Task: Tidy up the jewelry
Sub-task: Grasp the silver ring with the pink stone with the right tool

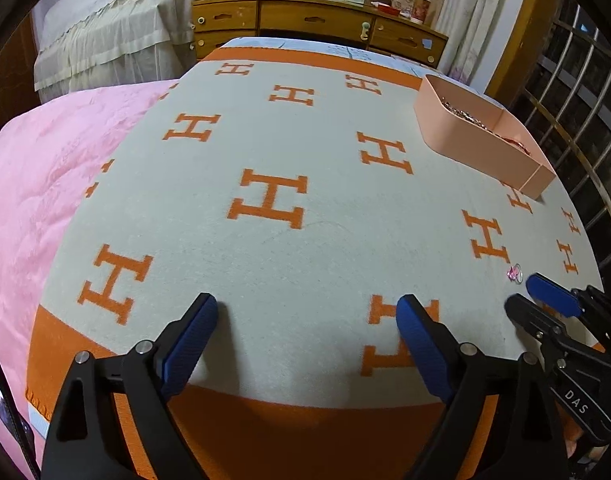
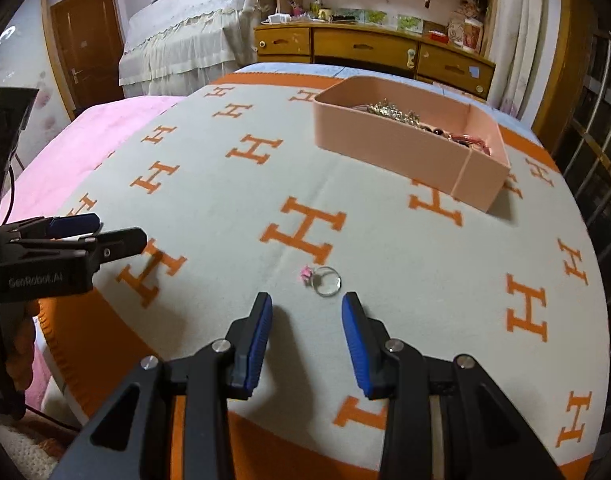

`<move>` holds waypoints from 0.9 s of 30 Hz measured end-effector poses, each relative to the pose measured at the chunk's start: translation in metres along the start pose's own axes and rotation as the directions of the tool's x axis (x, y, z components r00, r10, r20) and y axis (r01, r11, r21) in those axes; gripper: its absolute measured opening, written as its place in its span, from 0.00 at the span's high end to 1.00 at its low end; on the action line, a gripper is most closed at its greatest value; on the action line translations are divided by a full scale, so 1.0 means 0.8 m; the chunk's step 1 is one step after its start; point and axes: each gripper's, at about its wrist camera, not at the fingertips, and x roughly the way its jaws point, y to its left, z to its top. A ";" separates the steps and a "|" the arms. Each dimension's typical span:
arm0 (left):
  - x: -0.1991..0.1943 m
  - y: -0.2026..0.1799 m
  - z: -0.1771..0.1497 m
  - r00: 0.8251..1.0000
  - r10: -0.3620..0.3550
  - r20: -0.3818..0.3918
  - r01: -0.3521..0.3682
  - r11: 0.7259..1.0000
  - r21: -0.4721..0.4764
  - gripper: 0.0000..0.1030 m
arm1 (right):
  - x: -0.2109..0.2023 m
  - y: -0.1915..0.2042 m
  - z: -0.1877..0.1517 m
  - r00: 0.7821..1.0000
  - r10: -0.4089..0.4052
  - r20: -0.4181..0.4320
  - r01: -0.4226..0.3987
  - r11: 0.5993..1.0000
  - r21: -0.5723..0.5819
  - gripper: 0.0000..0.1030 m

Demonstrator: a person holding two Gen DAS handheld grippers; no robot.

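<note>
A silver ring with a pink ornament [image 2: 324,279] lies on the grey blanket with orange H marks, just beyond my right gripper [image 2: 307,304], which is open and empty. The ring also shows small in the left wrist view [image 1: 514,273], beside the right gripper [image 1: 521,292]. A pink tray [image 2: 405,152] holding several jewelry pieces stands farther back to the right; it also shows in the left wrist view [image 1: 477,148]. My left gripper [image 1: 307,306] is open wide and empty above the blanket, left of the ring; it shows in the right wrist view [image 2: 109,232].
A pink quilt [image 1: 45,184] covers the bed's left side. A wooden dresser [image 2: 365,50] with clutter stands beyond the bed. A barred window [image 1: 577,120] runs along the right. A white covered piece of furniture [image 2: 185,40] stands at the back left.
</note>
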 end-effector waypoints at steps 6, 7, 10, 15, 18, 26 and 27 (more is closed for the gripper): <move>0.001 -0.001 -0.001 1.000 -0.005 0.000 0.005 1.000 0.004 0.08 | 0.008 -0.004 0.007 1.000 0.004 0.026 -0.004 1.000 0.022 0.65; 0.001 -0.001 -0.002 1.000 -0.006 0.000 0.006 1.000 0.005 0.08 | 0.008 -0.005 0.008 1.000 0.003 0.028 -0.003 1.000 0.024 0.65; 0.001 -0.003 -0.002 1.000 -0.004 0.000 0.004 1.000 0.009 0.06 | 0.009 -0.005 0.009 0.999 -0.012 0.033 0.011 1.000 0.019 0.70; 0.001 -0.003 -0.002 1.000 -0.009 0.002 0.009 1.000 0.007 0.06 | 0.007 -0.008 0.007 0.999 -0.010 0.037 0.009 1.000 0.025 0.79; 0.000 -0.002 -0.002 1.000 -0.013 0.003 0.013 1.000 0.005 0.06 | 0.005 -0.005 0.006 0.999 -0.008 0.039 0.007 1.000 0.019 0.79; -0.001 0.001 -0.001 0.999 -0.032 0.004 0.032 0.999 -0.012 0.06 | -0.016 -0.011 0.020 0.998 0.006 0.070 -0.008 0.999 0.035 0.79; -0.001 0.000 -0.001 0.999 -0.035 0.004 0.035 0.999 -0.013 0.06 | -0.022 -0.016 0.026 0.997 0.005 0.083 -0.009 0.999 0.046 0.79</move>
